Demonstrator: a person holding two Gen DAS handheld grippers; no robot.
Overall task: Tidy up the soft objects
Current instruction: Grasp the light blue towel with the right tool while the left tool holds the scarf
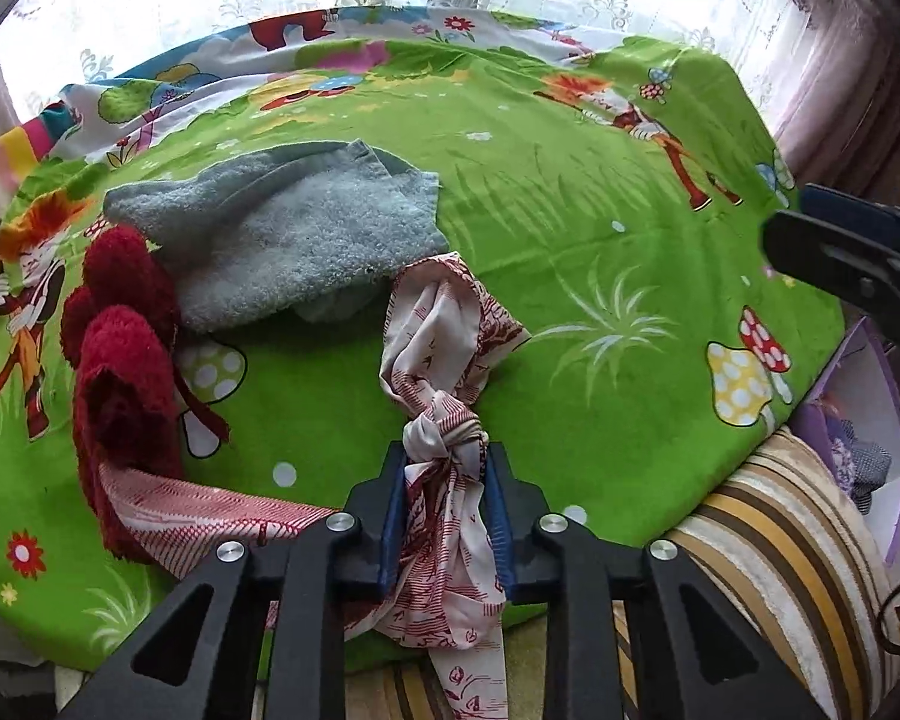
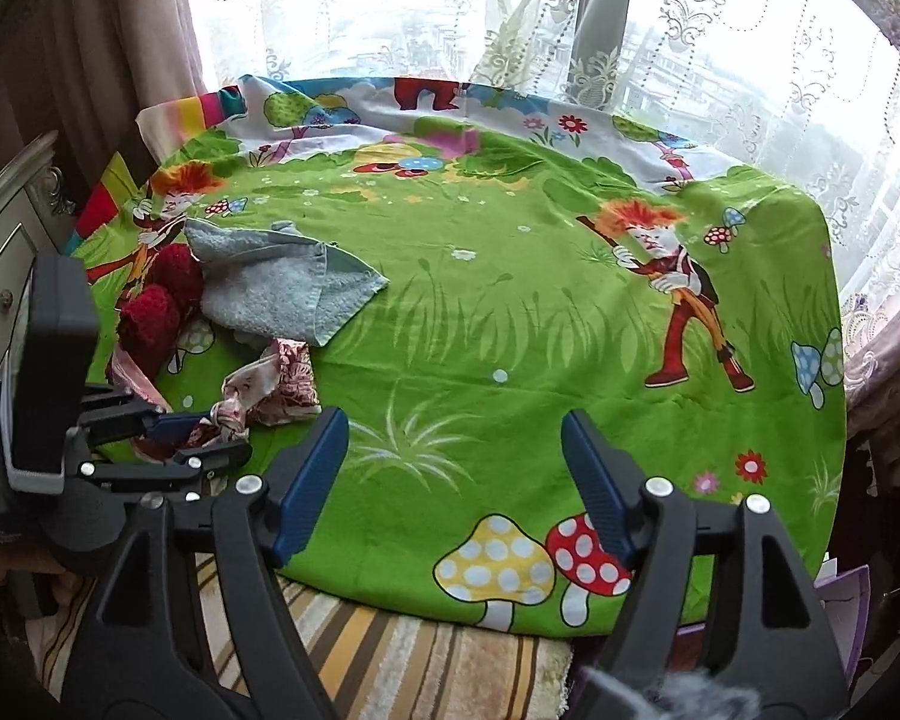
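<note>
Where my left gripper [image 1: 445, 468] closes, a thin white scarf [image 1: 444, 372] printed with dark red line patterns is pinched between the blue ribbed pads, right at a tight knot in the cloth. Ahead of the knot the scarf bunches into a loose crumpled loop on the sheet; behind the fingertips one tail hangs down over the near edge, and another flat strip runs off to the left. In the right wrist view the same scarf [image 2: 252, 390] shows bunched just ahead of the left gripper [image 2: 210, 432].

Just beyond the loop lies a pale blue-grey towel [image 1: 288, 240], thick and nubbly, roughly folded with one hemmed corner turned up. Left of the gripper, touching the towel's near left side, sits a dark red fuzzy knit piece [image 1: 123, 348] made of rounded, pompom-like lumps; the scarf's left strip runs up against its near end.

My right gripper [image 2: 456, 474] is spread wide, nothing between its blue pads, hovering over the near edge of the sheet above a yellow and a red spotted mushroom print. In the left wrist view it [image 1: 840, 246] shows only at the far right edge.

Everything rests on a smooth bright green sheet [image 2: 510, 330] printed with grass, flowers and orange-haired cartoon figures. Below its near edge is a plush striped cushion [image 1: 768, 528] in cream, brown and yellow. Lace curtains [image 2: 720, 48] hang beyond the far side.
</note>
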